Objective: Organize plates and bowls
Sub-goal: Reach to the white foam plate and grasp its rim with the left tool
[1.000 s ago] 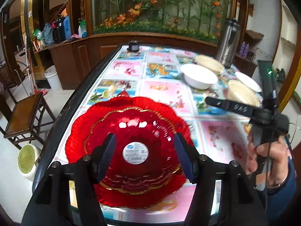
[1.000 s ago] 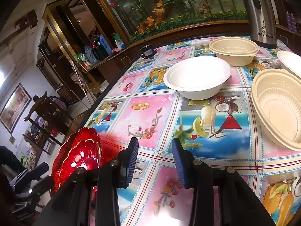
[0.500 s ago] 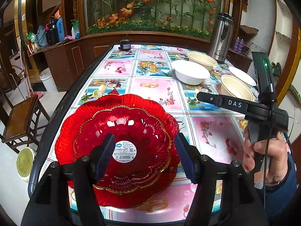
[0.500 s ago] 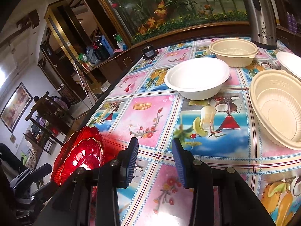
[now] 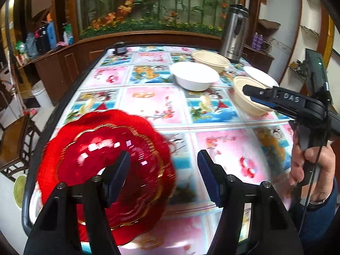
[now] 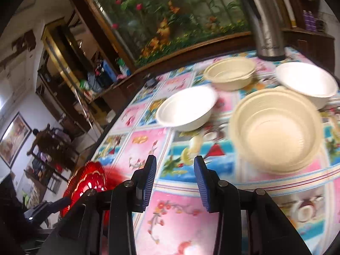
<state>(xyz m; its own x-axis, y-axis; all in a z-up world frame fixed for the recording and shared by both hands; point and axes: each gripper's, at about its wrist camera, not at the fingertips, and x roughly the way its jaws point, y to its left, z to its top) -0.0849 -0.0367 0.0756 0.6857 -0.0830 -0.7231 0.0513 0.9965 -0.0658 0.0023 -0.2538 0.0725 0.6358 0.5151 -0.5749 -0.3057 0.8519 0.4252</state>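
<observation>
Two red scalloped plates (image 5: 102,165) with gold trim lie stacked at the table's near left corner, also seen as the red plates (image 6: 89,178). My left gripper (image 5: 163,159) hangs open above the stack's right edge, holding nothing. Farther back stand a white bowl (image 5: 194,75), a cream bowl (image 5: 210,59), a nearer cream bowl (image 5: 250,99) and a second white bowl (image 5: 259,77). My right gripper (image 6: 175,165) is open and empty over the tablecloth, short of the near cream bowl (image 6: 276,129) and the white bowl (image 6: 187,108). A hand (image 5: 312,165) holds it.
The table (image 5: 153,106) has a bright picture-tile cloth and a dark rim. A steel thermos (image 5: 233,31) stands at the far right, a small black object (image 5: 120,48) at the far edge. A wooden chair (image 5: 12,140) and a white bucket (image 5: 40,93) stand left of the table.
My left gripper swung right, so the red plates now sit to its left instead of between the fingers. My right gripper moved toward the bowls. Neither jaw gap changed.
</observation>
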